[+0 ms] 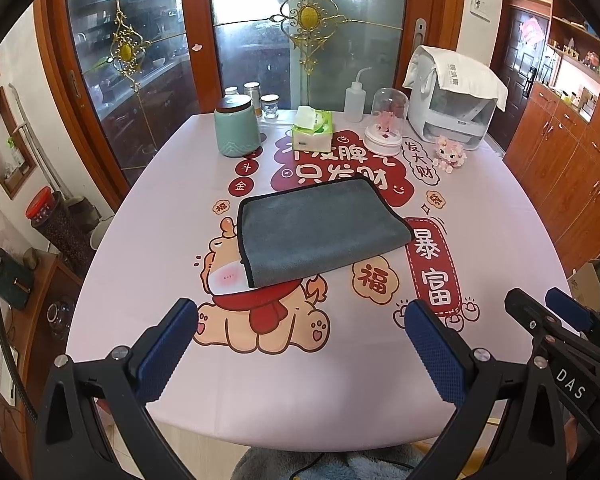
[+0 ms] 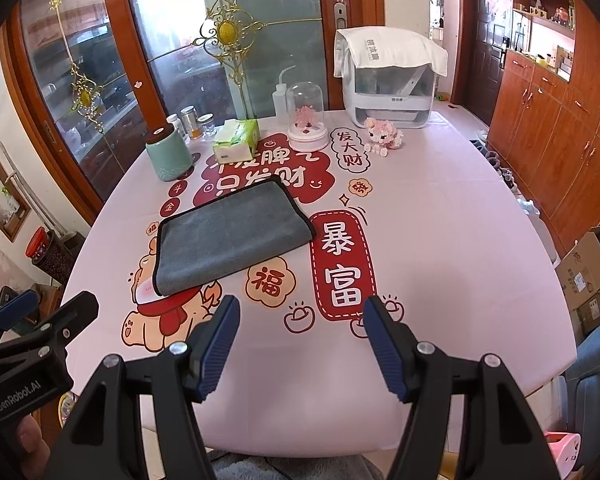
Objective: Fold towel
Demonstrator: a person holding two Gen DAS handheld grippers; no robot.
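Your left hand-held gripper [image 2: 20, 320] reads "GenRobot.AI" on its body; your right hand-held gripper [image 1: 548, 312] reads "DAS". On the bench cloth [image 2: 440, 240] you get big red-panel characters — "暴富", then "福" on the flower badge, "发大财" in the bubble, "只发财" up top, small "斗", "金". White appliance [image 2: 392, 88] print — unreadable.

We look forward from both wrists, side by side above the counter's [image 1: 500, 240] near edge, sharing its far clutter.
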